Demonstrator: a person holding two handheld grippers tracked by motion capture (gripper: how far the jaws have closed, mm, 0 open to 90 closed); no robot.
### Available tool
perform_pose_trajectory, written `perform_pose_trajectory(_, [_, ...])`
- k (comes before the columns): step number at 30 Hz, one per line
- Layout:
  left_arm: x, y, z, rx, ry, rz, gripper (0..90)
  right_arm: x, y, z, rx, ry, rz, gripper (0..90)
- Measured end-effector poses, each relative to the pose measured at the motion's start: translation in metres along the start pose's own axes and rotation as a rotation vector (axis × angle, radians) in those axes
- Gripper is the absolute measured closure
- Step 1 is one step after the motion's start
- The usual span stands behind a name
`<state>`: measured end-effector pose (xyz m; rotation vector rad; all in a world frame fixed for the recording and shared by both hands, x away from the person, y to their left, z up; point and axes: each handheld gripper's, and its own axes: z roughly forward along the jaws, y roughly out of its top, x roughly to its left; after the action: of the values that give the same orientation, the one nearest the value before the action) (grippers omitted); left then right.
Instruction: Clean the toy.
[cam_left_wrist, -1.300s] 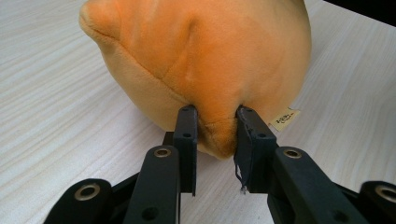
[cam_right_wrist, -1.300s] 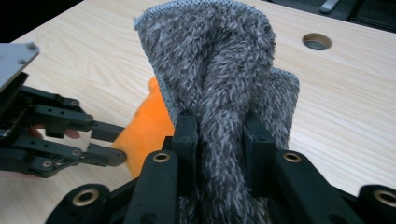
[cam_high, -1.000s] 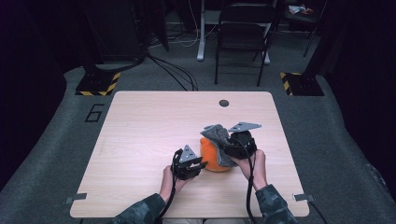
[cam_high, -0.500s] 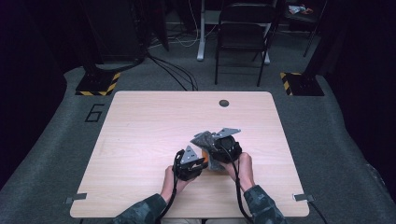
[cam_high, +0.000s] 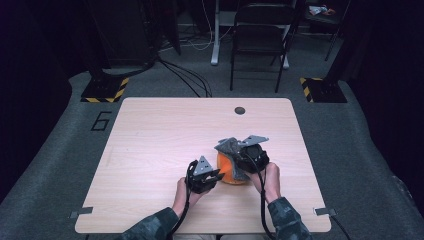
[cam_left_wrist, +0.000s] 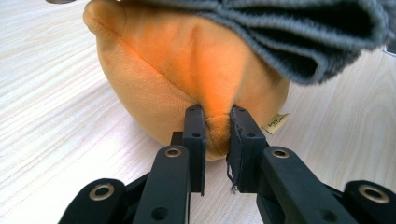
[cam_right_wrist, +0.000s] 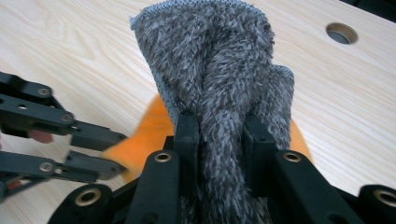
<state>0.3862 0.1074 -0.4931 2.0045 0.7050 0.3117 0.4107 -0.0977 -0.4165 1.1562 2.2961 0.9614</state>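
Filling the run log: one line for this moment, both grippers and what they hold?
left gripper: just closed, pinching orange plush | right gripper: shut on grey cloth, cloth over plush | table: plush resting on it

Toy (cam_high: 227, 172): sat on the tabletop (cam_high: 160, 135), near its front edge, right of centre.
Cloth (cam_high: 231, 146): lay draped over the toy.
Hole (cam_high: 240, 110): behind both, near the far edge.
Chair (cam_high: 260, 37): beyond the tabletop.
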Motion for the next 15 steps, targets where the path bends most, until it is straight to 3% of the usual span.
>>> perform_pose_trajectory(7, [0.0, 0.0, 0.0, 0.0, 0.0, 0.0, 78.3, -0.014, -0.006, -0.003, -0.001, -0.027, 0.036, 71.6])
perform_pose_trajectory(8, [0.0, 0.0, 0.0, 0.002, -0.002, -0.001, 78.3, -0.02, -0.01, -0.004, 0.006, -0.035, 0.064, 71.6])
perform_pose_trajectory(15, [0.001, 0.0, 0.0, 0.003, -0.002, -0.001, 78.1, -0.042, -0.021, -0.003, 0.02, -0.044, 0.123, 71.7])
